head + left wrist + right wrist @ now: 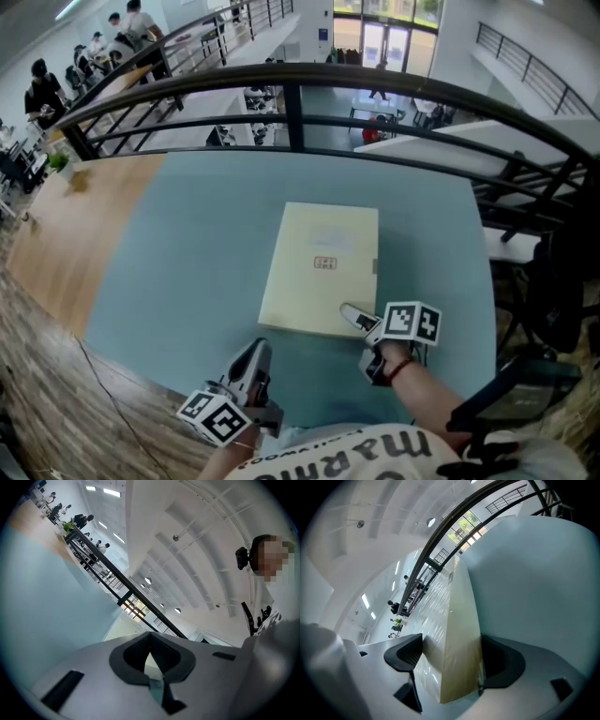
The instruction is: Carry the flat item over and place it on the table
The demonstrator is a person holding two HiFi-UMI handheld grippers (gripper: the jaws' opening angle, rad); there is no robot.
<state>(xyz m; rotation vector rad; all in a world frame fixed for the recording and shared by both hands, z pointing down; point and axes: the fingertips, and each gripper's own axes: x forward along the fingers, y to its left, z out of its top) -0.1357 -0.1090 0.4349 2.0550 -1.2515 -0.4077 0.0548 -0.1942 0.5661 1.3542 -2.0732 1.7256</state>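
Observation:
The flat item is a cream, shrink-wrapped box (pixel 319 267) with a small label, lying on the teal table (pixel 187 253) a little right of centre. My right gripper (pixel 361 321) is shut on its near right corner, one finger on top. In the right gripper view the box's edge (pixel 459 634) fills the gap between the dark pads (pixel 405 653) of the right gripper (pixel 452 660). My left gripper (pixel 253 361) hovers at the table's near edge, left of the box and apart from it. Seen in its own view, the left gripper (pixel 152 658) is shut and empty, tilted up towards the ceiling.
A black railing (pixel 291 94) runs along the table's far side, with a drop to a lower floor behind it. A wooden surface (pixel 66 234) adjoins the table on the left. A black chair (pixel 525 394) stands at the near right.

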